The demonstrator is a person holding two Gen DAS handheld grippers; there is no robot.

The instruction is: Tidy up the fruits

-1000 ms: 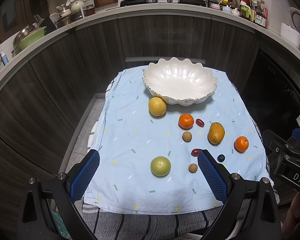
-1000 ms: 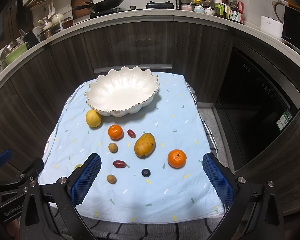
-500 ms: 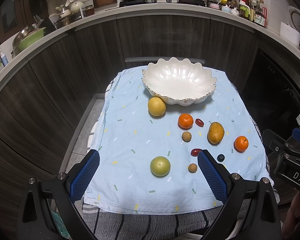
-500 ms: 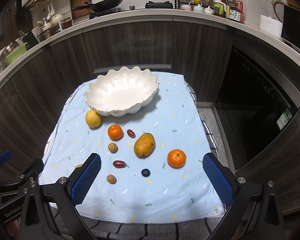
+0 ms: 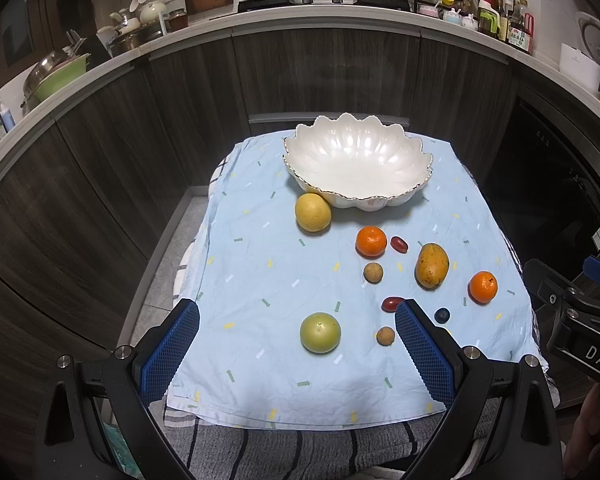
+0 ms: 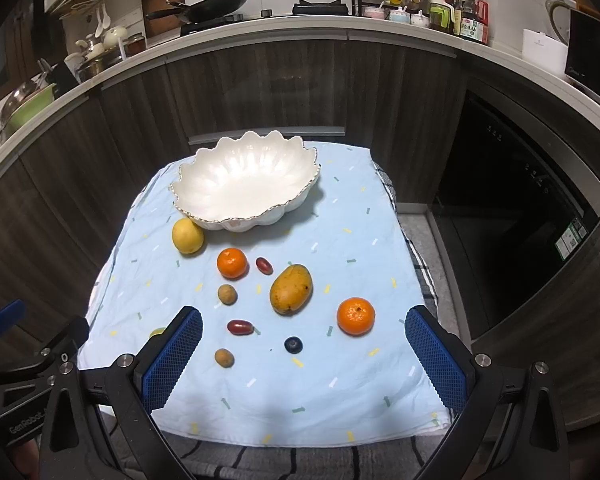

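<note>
Dim room, sharp centre, bowed edges

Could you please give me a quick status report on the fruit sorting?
Both grippers, left and right, jaws open, empty. Bowl empty; all fruit on cloth. Nothing in the way.

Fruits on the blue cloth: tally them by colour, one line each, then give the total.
Orange (two mandarins): 2
Yellow (round citrus, mango): 2
Green (round fruit): 1
Brown (small round fruits): 2
Dark red (small oval fruits): 2
Dark blue (berry): 1
Total: 10
</note>
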